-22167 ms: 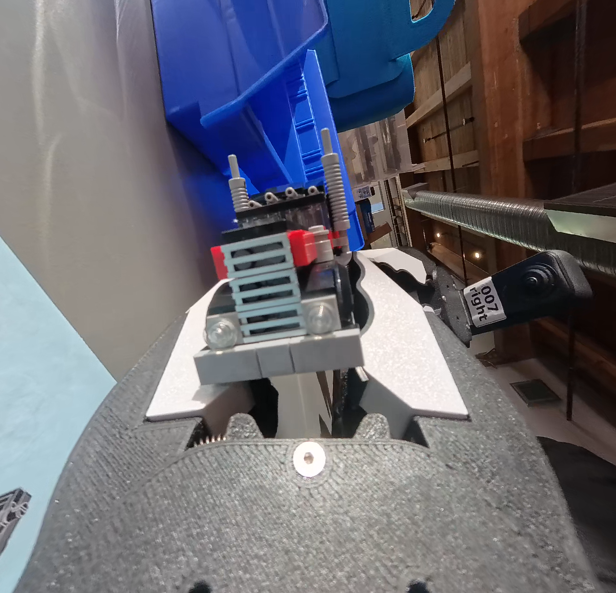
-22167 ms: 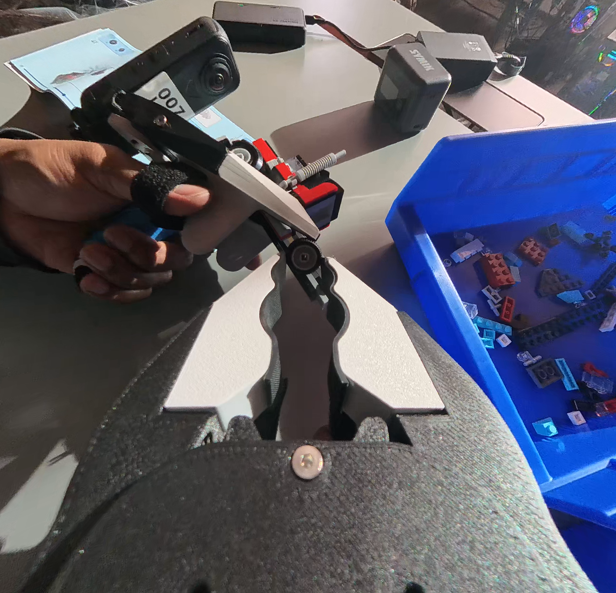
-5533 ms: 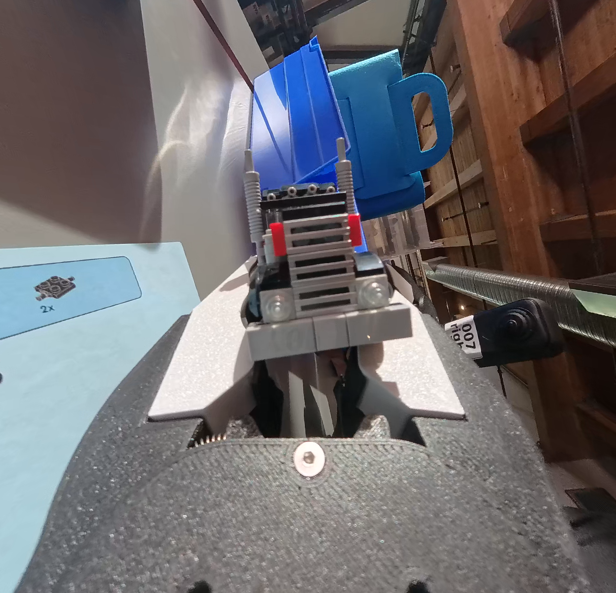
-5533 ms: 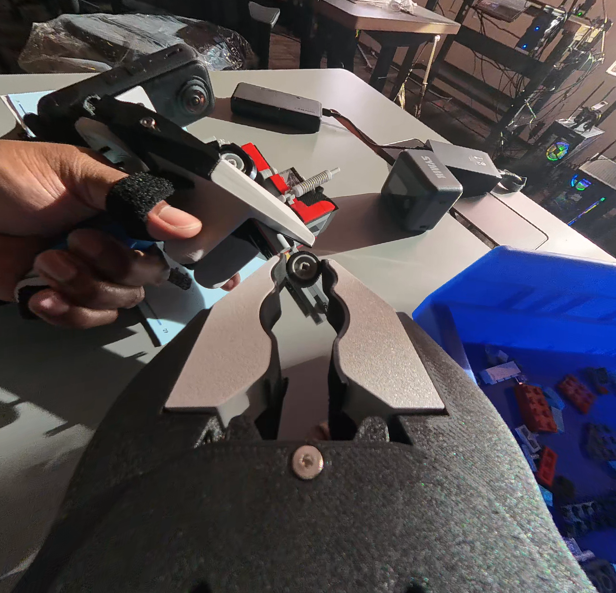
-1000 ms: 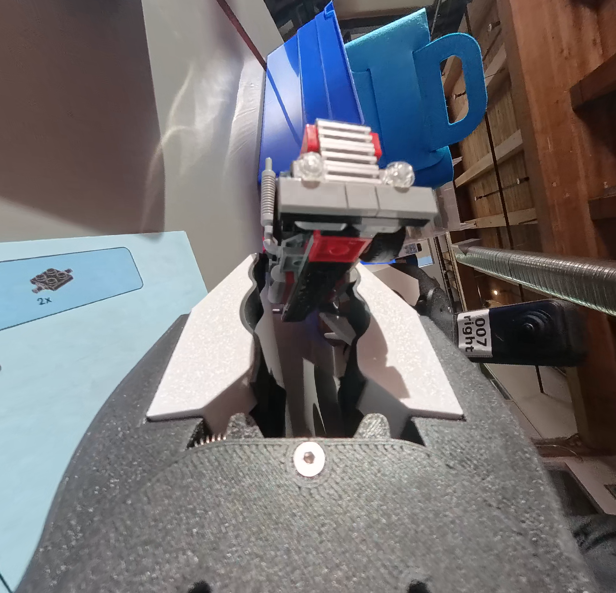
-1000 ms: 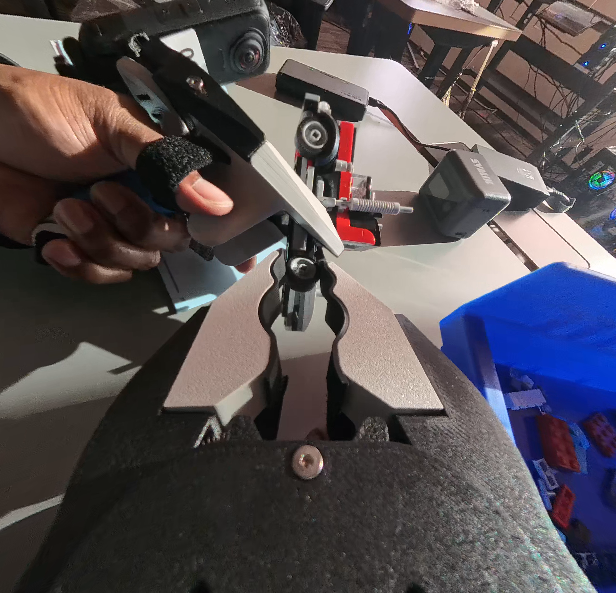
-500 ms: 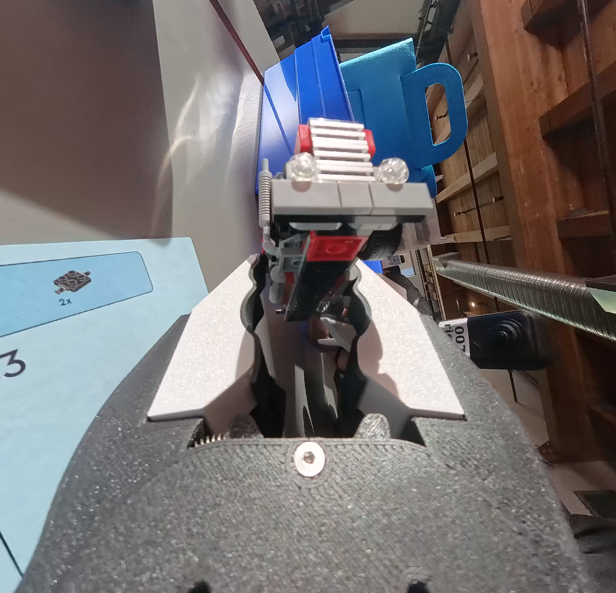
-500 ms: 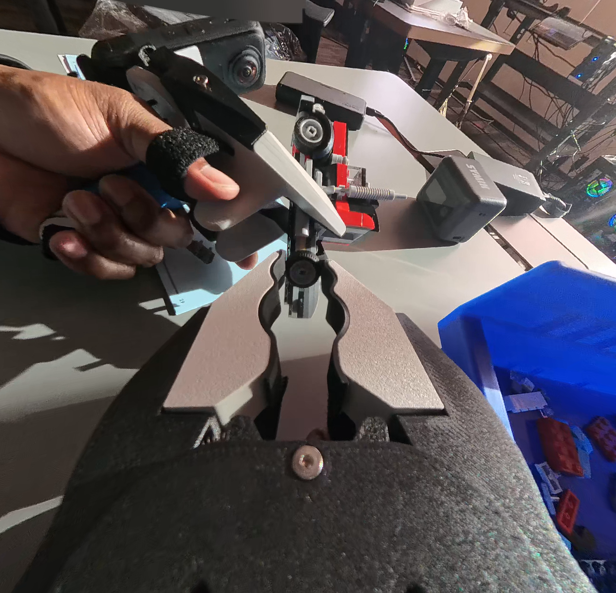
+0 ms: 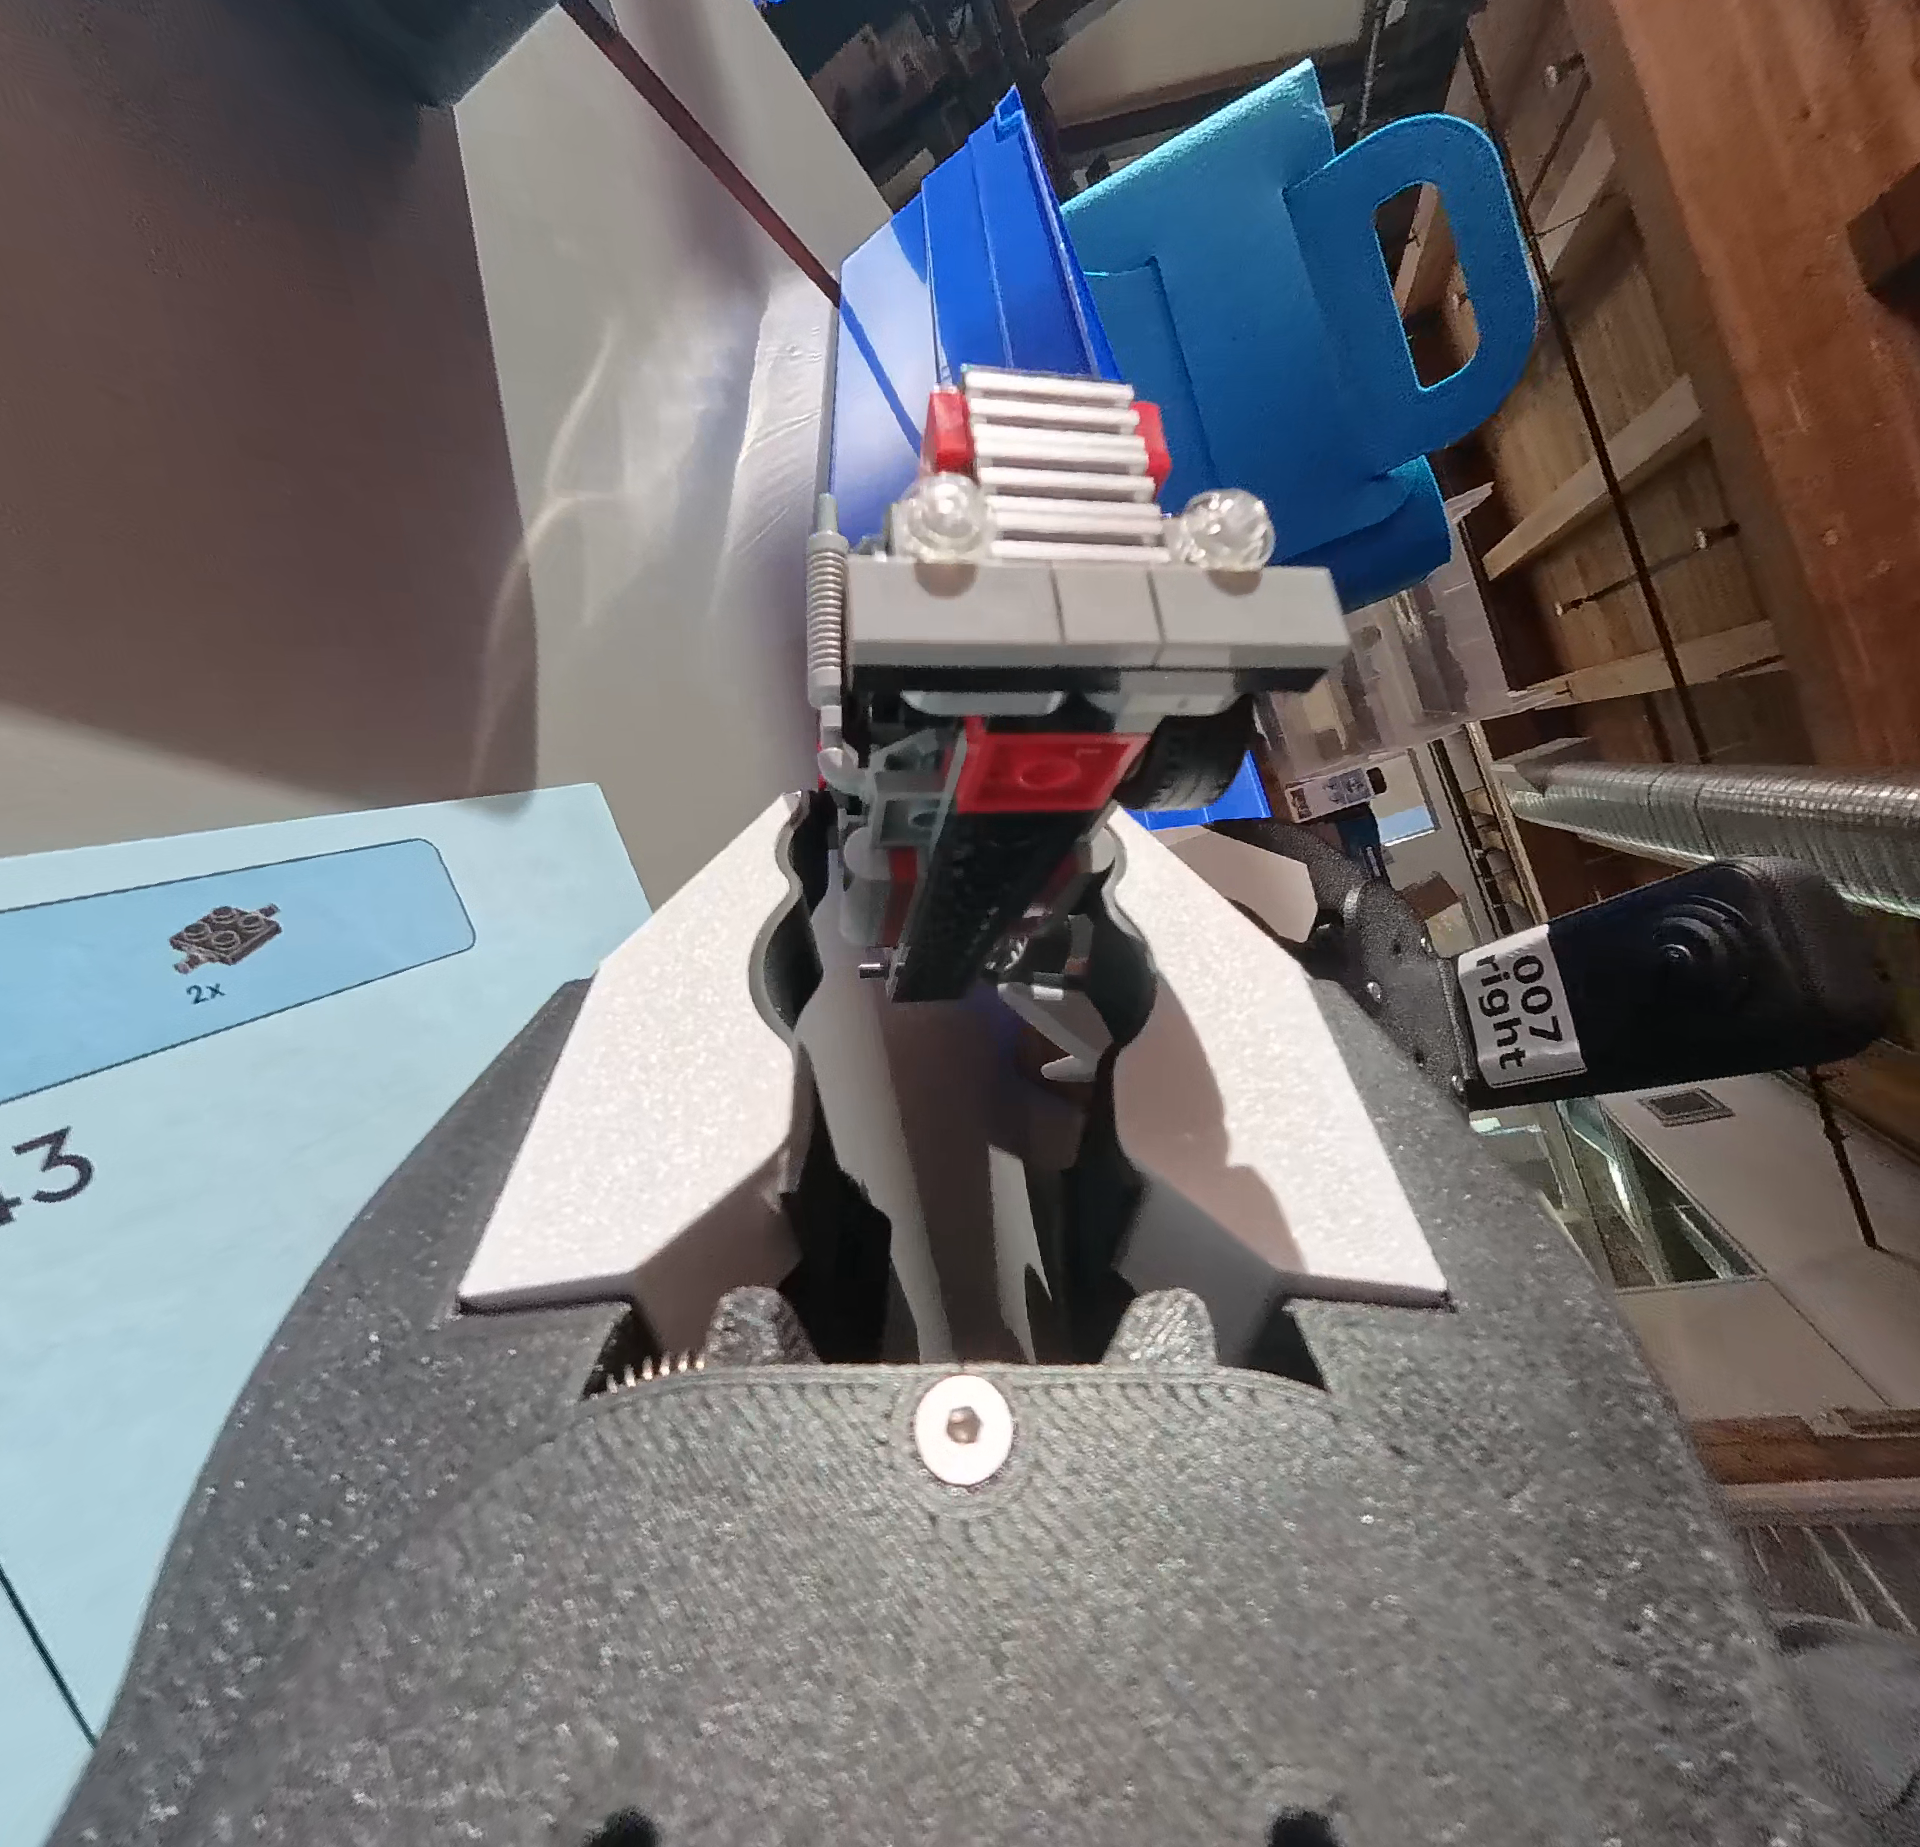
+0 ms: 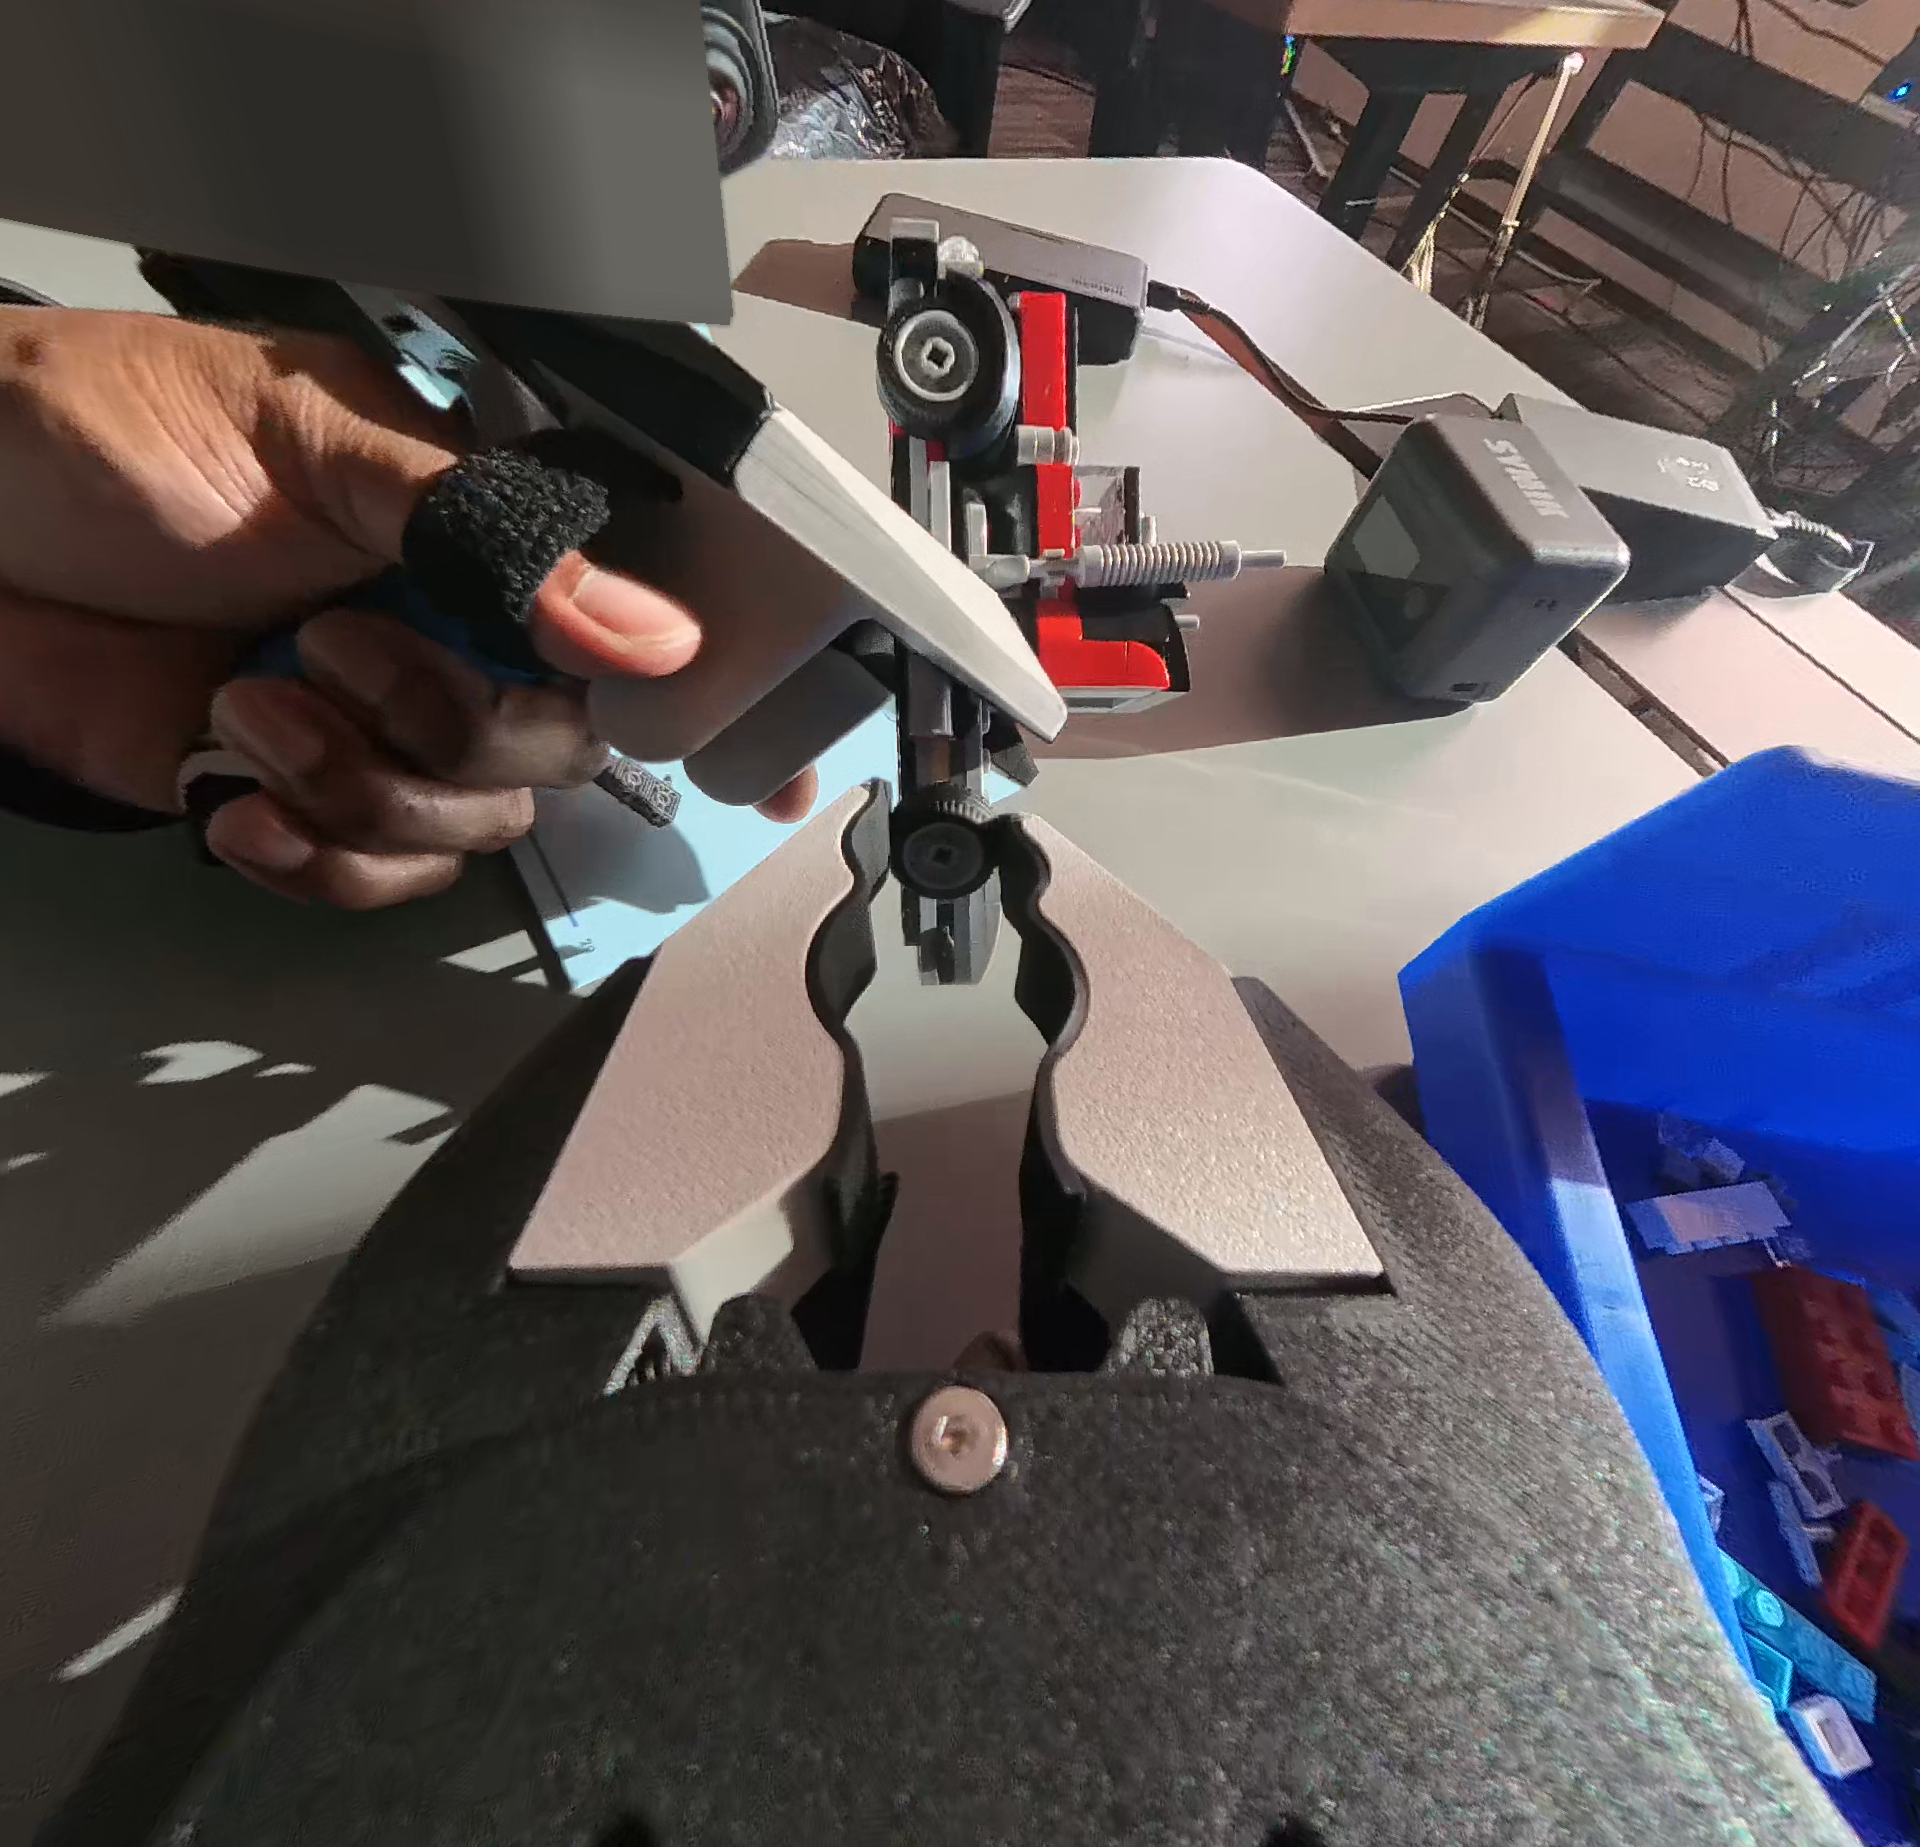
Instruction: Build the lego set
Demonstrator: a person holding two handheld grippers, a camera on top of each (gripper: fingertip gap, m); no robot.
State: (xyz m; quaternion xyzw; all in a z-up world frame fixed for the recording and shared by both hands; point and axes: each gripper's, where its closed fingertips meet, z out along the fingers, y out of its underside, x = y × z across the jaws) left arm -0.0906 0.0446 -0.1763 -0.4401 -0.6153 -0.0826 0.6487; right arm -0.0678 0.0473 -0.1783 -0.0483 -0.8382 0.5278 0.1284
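Observation:
A red, grey and black lego truck (image 9: 1049,592) is tipped nose up, its underside towards the left wrist camera. My left gripper (image 9: 951,852) is shut on its chassis. In the right wrist view the truck (image 10: 1029,509) stands on end, a large front wheel (image 10: 940,358) at the top. My right gripper (image 10: 945,847) is shut on a small black wheel (image 10: 940,852) at the truck's rear end. A hand (image 10: 260,571) holds the left gripper there, one finger (image 10: 904,592) across the truck's side.
A blue bin (image 10: 1714,1070) with several loose bricks stands at the right. A light blue instruction booklet (image 9: 260,1070) lies on the grey table (image 10: 1299,862). A black cube camera (image 10: 1475,561), an adapter (image 10: 1662,509) and a flat black box (image 10: 1081,259) sit farther back. The tips of both grippers are at nearly the same place. From either gripper's tips it is about 35 centimeters to the adapter (image 10: 1662,509).
Since 5.5 s ago the truck has pitched from level to nose up. In the last second both grippers kept their grip; the left gripper and truck rose slightly in the right view.

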